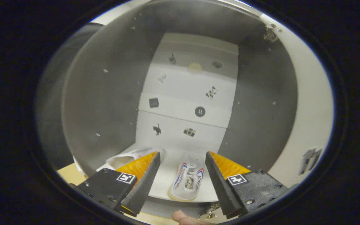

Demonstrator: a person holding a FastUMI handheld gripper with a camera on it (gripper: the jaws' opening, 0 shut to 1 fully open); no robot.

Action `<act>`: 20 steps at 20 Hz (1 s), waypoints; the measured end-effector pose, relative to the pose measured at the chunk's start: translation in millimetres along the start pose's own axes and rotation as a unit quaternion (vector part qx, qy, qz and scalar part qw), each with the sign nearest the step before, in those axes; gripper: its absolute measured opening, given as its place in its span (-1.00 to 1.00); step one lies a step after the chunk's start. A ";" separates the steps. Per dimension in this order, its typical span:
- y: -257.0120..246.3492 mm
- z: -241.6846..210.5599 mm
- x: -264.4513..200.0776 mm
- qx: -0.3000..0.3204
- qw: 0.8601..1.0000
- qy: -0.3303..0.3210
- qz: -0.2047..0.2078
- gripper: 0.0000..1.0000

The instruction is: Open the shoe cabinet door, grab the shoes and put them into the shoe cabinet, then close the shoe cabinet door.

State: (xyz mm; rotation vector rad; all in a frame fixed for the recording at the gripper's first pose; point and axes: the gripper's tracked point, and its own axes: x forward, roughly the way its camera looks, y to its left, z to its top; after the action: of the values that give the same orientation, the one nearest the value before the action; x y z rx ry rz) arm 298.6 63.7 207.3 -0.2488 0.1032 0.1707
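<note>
a: where are the shoes sitting right now?

b: one white shoe with red and blue stripes (187,179) is lying on the bottom shelf (164,178) of the shoe cabinet (105,103), toe pointing out toward the gripper (182,157). a second white shoe (127,157) is resting further left on that shelf, partly hidden behind the left finger.

a: and the jaws?

b: they are standing spread wide, pinching nothing. the striped shoe is showing in the gap between them, just ahead and lower, and neither finger is touching it.

a: how is a shoe like that going to handle, you reckon?

b: it is looking light, with a soft fabric upper that should give under pressure and a stiffer sole. probably not fragile or slippery. if it needs shifting, i'd be pinching across the sides near the collar or heel, where the walls are firm enough to hold.

a: anything else in there?

b: small stickers are dotting the white back panel (186,103), and someone's fingertip (183,218) is peeking in below the shelf edge.
</note>
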 end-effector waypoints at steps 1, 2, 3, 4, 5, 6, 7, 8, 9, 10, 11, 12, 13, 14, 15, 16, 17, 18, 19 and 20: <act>6.3 6.6 -21.9 0.009 1.000 -0.011 0.005 0.93; 10.1 10.5 -43.3 0.011 1.000 -0.020 0.008 1.00; 13.5 16.1 -64.8 0.012 0.999 -0.032 0.010 1.00; 18.6 19.8 -85.2 0.006 0.999 -0.040 0.016 1.00; 20.7 24.7 -107.7 0.004 0.998 -0.053 0.017 1.00; 20.8 27.3 -129.8 0.004 0.998 -0.059 0.012 1.00; 17.0 27.3 -152.7 0.002 0.998 -0.059 0.000 1.00; 16.0 27.2 -177.1 0.009 0.998 -0.055 -0.003 1.00; 17.4 29.8 -197.4 0.018 0.998 -0.052 -0.001 1.00; 11.3 28.9 -218.2 0.021 0.999 -0.047 -0.006 1.00; 3.5 29.2 -239.7 0.025 0.999 -0.043 -0.011 1.00; -2.1 31.0 -260.2 0.029 0.999 -0.044 -0.011 1.00; -7.6 32.0 -282.0 0.037 0.998 -0.048 -0.005 1.00; -12.4 32.5 -304.7 0.045 0.998 -0.054 0.006 1.00; -25.7 31.6 -326.9 0.044 0.997 -0.064 0.001 1.00; -46.1 34.3 -348.0 0.045 0.995 -0.085 -0.011 1.00; -67.8 30.7 -366.7 0.040 0.995 -0.089 -0.029 1.00; -89.3 20.6 -387.9 0.039 0.994 -0.087 -0.048 1.00; -104.0 16.4 -406.0 0.044 0.994 -0.088 -0.053 1.00; -114.9 10.8 -417.4 0.049 0.994 -0.083 -0.054 1.00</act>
State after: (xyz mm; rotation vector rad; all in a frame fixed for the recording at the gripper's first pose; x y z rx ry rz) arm -88.9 -108.0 296.0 -0.1408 -0.0662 0.0787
